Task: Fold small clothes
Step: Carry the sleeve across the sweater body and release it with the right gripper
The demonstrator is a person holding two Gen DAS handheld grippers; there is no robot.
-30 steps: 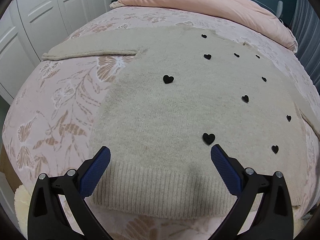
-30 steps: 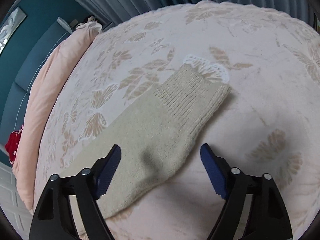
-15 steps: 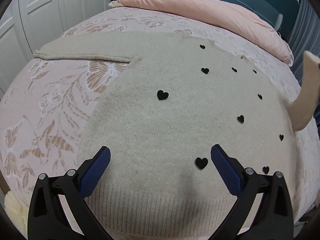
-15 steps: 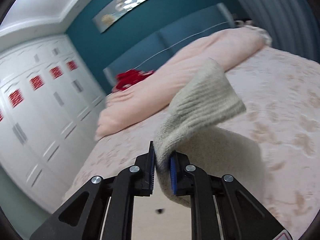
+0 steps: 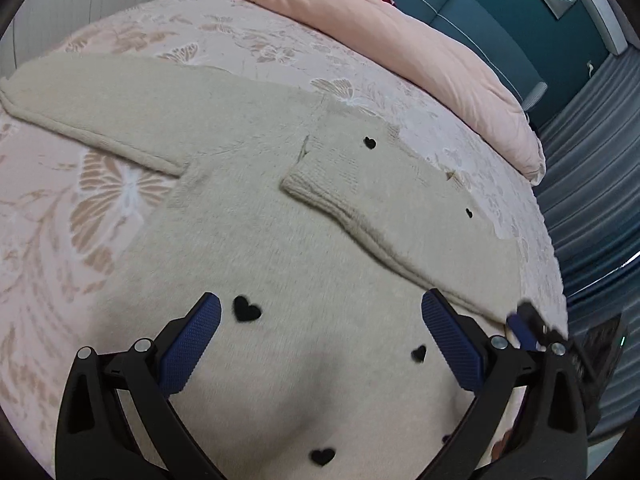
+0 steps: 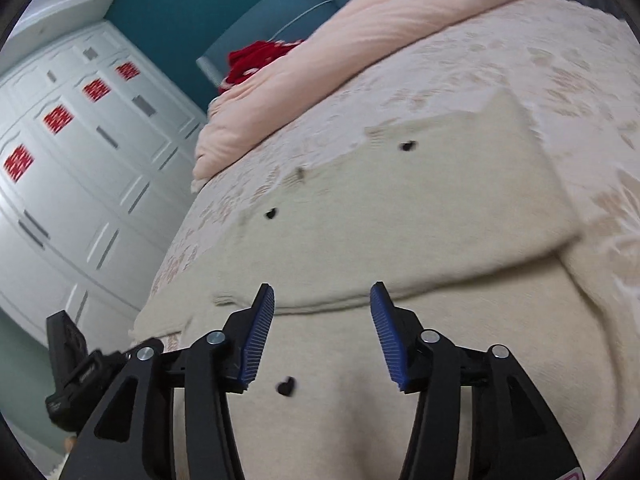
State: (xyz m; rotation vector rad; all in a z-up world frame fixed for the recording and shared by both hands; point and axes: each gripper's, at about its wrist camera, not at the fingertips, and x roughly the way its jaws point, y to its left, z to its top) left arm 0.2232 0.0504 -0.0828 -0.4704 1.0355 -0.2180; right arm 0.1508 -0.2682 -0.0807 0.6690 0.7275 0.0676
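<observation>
1. Left wrist view: the sweater (image 5: 288, 264) lies flat on the bed (image 5: 132, 40). Its right sleeve (image 5: 384, 200), stretched out to the side a second ago, now lies folded across the chest; the other sleeve (image 5: 92, 100) remains spread, so that fold likely comes next. The left gripper (image 5: 320, 332) hovers wide open and empty. The hem is cut off.
2. Right wrist view: the right gripper (image 6: 322, 332) has just been opening, nothing between its jaws, the sleeve released. Motion blur smears the fold's edge.
</observation>
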